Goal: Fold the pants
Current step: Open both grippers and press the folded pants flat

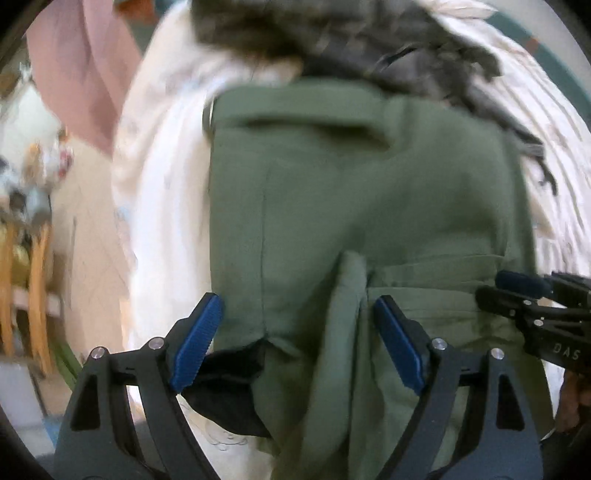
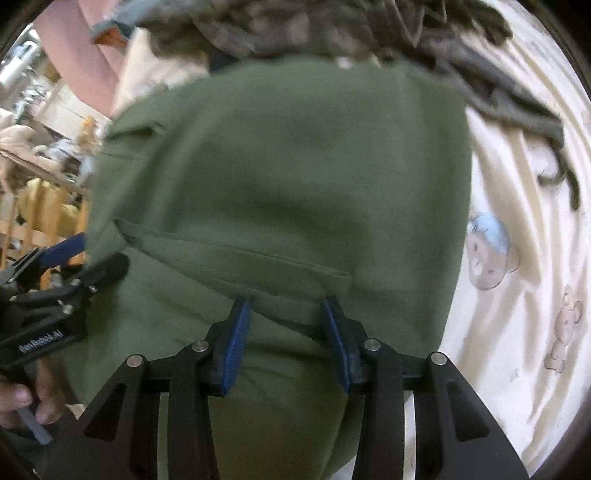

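- The green pants (image 2: 280,177) lie on a cream bed sheet (image 2: 517,295) printed with small bears, spreading over the middle of both wrist views.
- Their far edge meets a heap of grey-brown clothing (image 2: 332,33), which overlaps the top of the pants; a dark strip of that heap trails down the sheet on the right.
- In the right wrist view the right edge of the pants runs fairly straight, and beyond it the sheet is bare and wrinkled: the widest open room.
- In the left wrist view a band of bare sheet (image 1: 166,206) lies left of the pants, then the bed's side, with a pink cloth (image 1: 77,74) hanging and wooden furniture (image 1: 33,280) beyond, all blurred.
- The left gripper (image 1: 295,343) stands released, its blue pads wide apart over the near edge of the pants; a raised fold of green cloth (image 1: 347,317) sits between them, close to the right pad but not pinched. Dark fabric (image 1: 229,384) shows under that edge.
- The right gripper (image 2: 286,343) has its jaws about half apart over the pants near a pocket seam (image 2: 258,258); cloth lies between the pads, but I cannot tell whether they pinch it.
- The two grippers are near each other, each showing at the edge of the other's view; fingertips of a hand (image 2: 33,402) appear at the lower left.
- White letters "DAS" can be read on the right gripper's body in the left wrist view; the lettering on the left gripper's body in the right wrist view is upside down and too blurred to read.
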A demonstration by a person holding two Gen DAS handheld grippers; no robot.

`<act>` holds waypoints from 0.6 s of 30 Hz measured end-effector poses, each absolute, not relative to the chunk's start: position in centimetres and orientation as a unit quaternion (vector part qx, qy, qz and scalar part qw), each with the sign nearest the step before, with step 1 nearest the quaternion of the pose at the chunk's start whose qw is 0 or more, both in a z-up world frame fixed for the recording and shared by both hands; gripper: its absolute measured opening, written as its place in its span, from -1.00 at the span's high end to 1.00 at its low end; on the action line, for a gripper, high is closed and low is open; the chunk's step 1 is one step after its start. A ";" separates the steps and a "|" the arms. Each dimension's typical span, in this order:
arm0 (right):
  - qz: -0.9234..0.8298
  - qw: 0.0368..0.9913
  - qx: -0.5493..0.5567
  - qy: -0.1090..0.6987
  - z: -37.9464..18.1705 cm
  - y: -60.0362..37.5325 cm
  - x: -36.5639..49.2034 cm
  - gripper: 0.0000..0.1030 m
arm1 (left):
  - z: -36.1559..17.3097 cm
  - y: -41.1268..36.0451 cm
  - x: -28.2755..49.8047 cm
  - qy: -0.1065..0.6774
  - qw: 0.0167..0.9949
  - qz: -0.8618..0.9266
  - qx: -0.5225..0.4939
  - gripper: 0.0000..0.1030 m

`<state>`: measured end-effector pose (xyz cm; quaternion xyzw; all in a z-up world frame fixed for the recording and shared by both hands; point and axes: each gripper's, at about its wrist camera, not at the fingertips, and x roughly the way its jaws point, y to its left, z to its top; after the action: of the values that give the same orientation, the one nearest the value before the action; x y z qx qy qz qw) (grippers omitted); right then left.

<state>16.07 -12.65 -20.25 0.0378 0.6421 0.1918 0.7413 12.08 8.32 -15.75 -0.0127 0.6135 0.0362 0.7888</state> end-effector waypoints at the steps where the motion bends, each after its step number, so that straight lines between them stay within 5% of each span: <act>1: 0.190 0.737 0.048 0.647 -20.9 -12.8 16.3 0.18 | -16.4 8.6 12.1 0.620 0.784 0.038 -0.019 -0.63; 18: 0.181 0.734 0.040 0.654 -21.3 -11.6 16.0 0.17 | -18.6 8.3 11.8 0.617 0.784 0.070 0.003 -0.77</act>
<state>15.99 -11.59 -21.32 0.0399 0.6537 0.1812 0.7337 11.84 8.32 -18.58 0.0025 0.6171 0.0698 0.7838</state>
